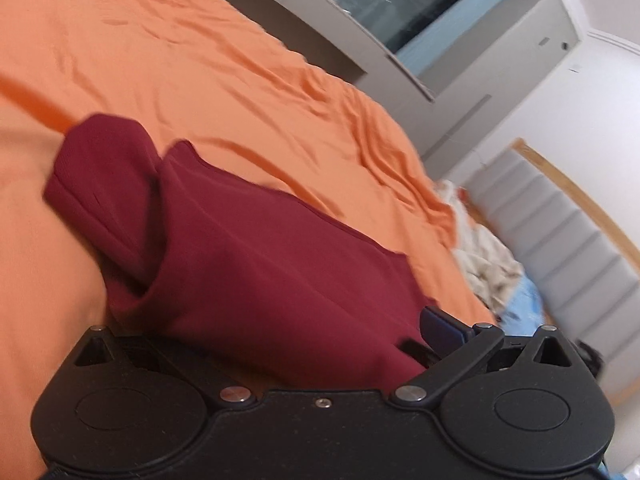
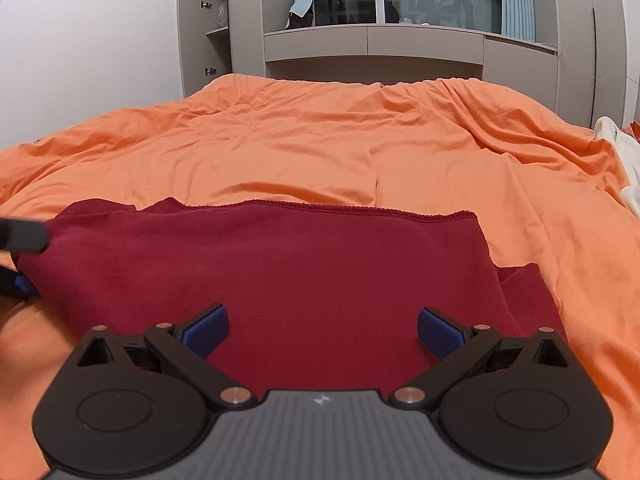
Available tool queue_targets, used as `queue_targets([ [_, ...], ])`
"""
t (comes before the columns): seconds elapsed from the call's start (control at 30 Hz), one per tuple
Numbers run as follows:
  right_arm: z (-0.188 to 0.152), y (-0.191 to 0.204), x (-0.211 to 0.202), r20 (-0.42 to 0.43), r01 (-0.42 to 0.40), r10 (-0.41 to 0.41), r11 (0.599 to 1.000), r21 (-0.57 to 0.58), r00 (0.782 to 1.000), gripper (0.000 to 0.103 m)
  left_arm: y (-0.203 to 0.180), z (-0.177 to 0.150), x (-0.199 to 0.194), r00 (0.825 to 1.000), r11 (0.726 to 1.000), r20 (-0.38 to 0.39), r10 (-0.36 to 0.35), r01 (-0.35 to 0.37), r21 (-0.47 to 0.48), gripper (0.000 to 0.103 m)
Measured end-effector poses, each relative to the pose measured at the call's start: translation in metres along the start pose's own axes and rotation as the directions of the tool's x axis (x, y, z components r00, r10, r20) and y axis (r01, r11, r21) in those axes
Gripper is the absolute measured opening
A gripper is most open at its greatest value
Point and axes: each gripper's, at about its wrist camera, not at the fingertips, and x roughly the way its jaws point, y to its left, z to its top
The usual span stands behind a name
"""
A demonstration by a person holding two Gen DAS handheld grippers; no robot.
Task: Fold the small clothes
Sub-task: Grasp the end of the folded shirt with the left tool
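Maroon knit garment (image 2: pixel 280 280), ribbed, stitched hem, spread on wrinkled orange bedsheet (image 2: pixel 320 148). Right gripper (image 2: pixel 322 334) gaping wide above it. Left gripper (image 1: pixel 280 344) buried under fabric; grip undeterminable, frame blurred.

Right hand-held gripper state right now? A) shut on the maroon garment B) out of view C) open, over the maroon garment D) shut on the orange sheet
C: the right hand-held gripper has its blue pads spread wide apart, with the maroon garment showing between them and nothing pinched.

Plain maroon garment (image 2: pixel 304 280) on plain orange bedsheet (image 2: pixel 304 148); blue-padded black fingers (image 2: pixel 206 330); grey cabinets (image 2: pixel 400 46).
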Motion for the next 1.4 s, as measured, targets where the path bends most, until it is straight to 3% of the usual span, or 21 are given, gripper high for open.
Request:
queue_targets([
  [0.27, -0.002, 0.009, -0.001, 0.015, 0.033, -0.032, 0.999, -0.029, 0.999, 0.103, 0.018, 0.022, -0.001, 0.989, 0.990, 0.066, 0.130, -0.127, -0.054, 0.099],
  [0.4, 0.003, 0.017, -0.004, 0.035, 0.033, -0.031, 0.999, -0.039, 0.999, 0.103, 0.012, 0.015, 0.001, 0.984, 0.987, 0.079, 0.161, -0.162, 0.012, 0.098],
  [0.6, 0.005, 0.034, 0.000, 0.028, 0.014, -0.012, 0.995, -0.100, 1.000, 0.103, 0.010, 0.010, -0.001, 0.982, 0.985, 0.088, 0.164, -0.168, 0.032, 0.099],
  [0.7, -0.004, 0.047, 0.010, -0.003, 0.044, -0.045, 0.985, -0.165, 0.999, 0.103, 0.009, 0.009, 0.000, 0.982, 0.984, 0.087, 0.168, -0.172, 0.041, 0.100],
  [0.87, -0.011, 0.060, 0.009, 0.039, 0.090, -0.083, 0.972, -0.219, 0.996, 0.103, 0.007, 0.008, 0.002, 0.981, 0.981, 0.085, 0.175, -0.181, 0.064, 0.102],
  [1.4, -0.013, 0.060, 0.010, 0.047, 0.091, -0.082, 0.971, -0.220, 0.996, 0.103, 0.001, 0.012, 0.006, 0.975, 0.972, 0.086, 0.205, -0.213, 0.094, 0.102],
])
